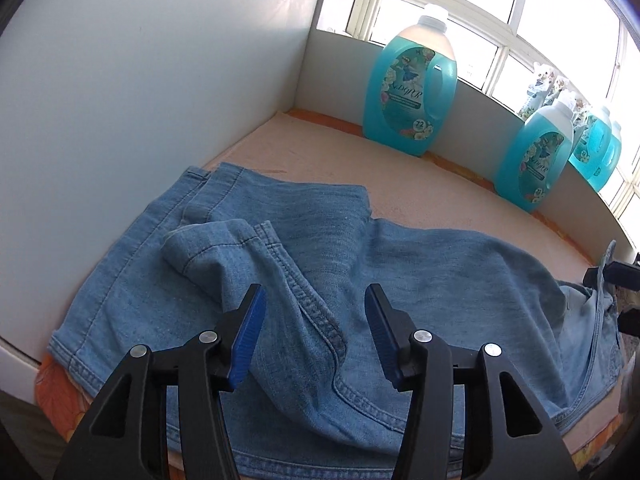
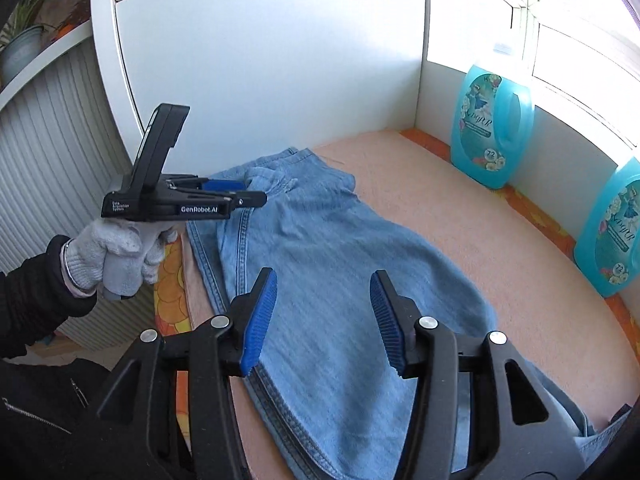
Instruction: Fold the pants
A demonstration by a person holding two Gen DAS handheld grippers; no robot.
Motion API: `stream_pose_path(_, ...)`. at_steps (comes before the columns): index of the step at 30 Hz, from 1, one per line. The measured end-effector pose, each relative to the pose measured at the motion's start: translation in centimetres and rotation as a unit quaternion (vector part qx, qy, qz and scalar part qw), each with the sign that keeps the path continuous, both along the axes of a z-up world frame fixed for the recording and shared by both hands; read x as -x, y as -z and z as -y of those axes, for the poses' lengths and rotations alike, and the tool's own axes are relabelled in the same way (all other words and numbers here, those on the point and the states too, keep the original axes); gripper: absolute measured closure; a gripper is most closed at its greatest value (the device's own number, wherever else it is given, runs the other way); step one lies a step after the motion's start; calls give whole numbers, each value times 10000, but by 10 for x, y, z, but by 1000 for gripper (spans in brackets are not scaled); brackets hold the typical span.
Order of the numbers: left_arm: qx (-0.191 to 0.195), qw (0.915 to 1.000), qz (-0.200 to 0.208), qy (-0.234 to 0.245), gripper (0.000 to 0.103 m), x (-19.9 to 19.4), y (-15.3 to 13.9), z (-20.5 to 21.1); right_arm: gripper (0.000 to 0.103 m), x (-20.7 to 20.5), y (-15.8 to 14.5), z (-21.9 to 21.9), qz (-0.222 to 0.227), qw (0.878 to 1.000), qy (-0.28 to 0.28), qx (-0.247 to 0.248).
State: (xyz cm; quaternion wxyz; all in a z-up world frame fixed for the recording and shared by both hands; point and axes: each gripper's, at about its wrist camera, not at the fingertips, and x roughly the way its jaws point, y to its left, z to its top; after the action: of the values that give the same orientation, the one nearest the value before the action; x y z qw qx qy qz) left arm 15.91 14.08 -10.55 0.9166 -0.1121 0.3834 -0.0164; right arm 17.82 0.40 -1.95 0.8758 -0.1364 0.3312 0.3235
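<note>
Light blue jeans (image 1: 320,256) lie spread on the peach-covered table, legs doubled over each other, with one cuff curled up near the left end. My left gripper (image 1: 316,312) is open just above the seam in the middle of the cloth, holding nothing. In the right wrist view the jeans (image 2: 336,280) run away from me. My right gripper (image 2: 324,304) is open and empty over them. The left gripper (image 2: 236,192) shows there from the side, held by a gloved hand near the far cuff. The right gripper's black tips (image 1: 612,276) show at the jeans' right end.
Several turquoise detergent bottles (image 1: 412,88) (image 2: 490,128) stand along the back wall under the window. A white cabinet wall (image 1: 152,88) bounds the table on the left. An orange patterned cloth (image 2: 170,280) hangs over the front edge.
</note>
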Motion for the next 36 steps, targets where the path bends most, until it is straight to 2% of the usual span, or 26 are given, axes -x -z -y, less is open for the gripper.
stream_pose_path(4,-69,9997,-219,-98,53,-7,14,-5,51,-50,-9,-23,-130,9996,-10,-241)
stream_pose_path(10,403,9981,-361,-285,53,-14,23,-27,51,-120,7,-76,-450,9988,-108,-166)
stream_pose_path(11,450,9980,-352,-271,54,-15,22,-28,51,-131,12,-87,-540,9983,-160,-145)
stream_pose_path(14,495,9980,-381,-120,73,-18,22,-26,51,-164,31,-118,-716,9973,-165,-20)
stream_pose_path(16,552,9978,-344,-114,75,-14,23,-27,51,-182,48,-138,-910,9956,-201,58)
stream_pose_path(17,620,9975,-328,-121,79,-13,23,-29,51,-191,56,-146,-1001,9948,-197,79)
stream_pose_path(19,899,9955,-259,-137,79,-10,23,-34,51,-205,69,-164,-1173,9928,-221,109)
stream_pose_path(21,991,9947,-185,-220,79,-9,19,-38,51,-218,82,-177,-1291,9913,-231,137)
stream_pose_path(25,512,9981,-3,-338,79,-23,4,-37,51,-239,99,-192,-1395,9900,-135,155)
stream_pose_path(30,243,9974,-607,-305,74,-56,21,-32,51,-253,107,-205,-1570,9874,-175,21)
stream_pose_path(36,-425,9976,-519,-149,65,-64,25,-11,51,-267,115,-208,-1862,9820,-181,-255)
